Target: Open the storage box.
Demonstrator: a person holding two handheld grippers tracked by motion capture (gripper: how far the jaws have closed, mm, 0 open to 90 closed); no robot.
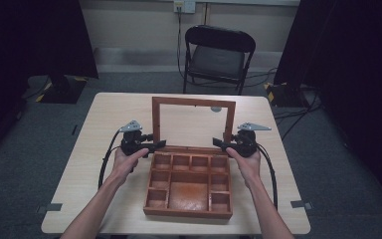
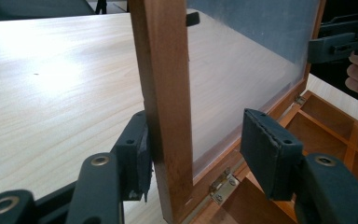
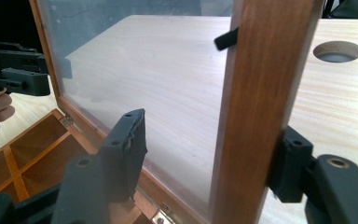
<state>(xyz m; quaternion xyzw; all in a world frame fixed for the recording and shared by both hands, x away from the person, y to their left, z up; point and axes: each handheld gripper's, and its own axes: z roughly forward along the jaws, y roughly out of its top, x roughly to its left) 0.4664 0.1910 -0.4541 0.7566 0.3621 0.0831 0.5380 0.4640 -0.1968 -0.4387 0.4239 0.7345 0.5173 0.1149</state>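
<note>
The box [image 1: 189, 186] sat on the table [image 1: 109, 124], its glazed lid [image 1: 193, 122] upright. Left gripper [image 2: 193, 156] and right gripper [image 3: 209, 158] each straddled a lid side rail, jaws apart, unclamped.

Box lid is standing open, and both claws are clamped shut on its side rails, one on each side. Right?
Not quite. The lid of the box stands open with a claw at each side rail, but neither is clamped. The left claw straddles its rail with a clear gap at the inner pad, as the left gripper view shows. In the right gripper view the right claw is likewise open around its rail.
</note>
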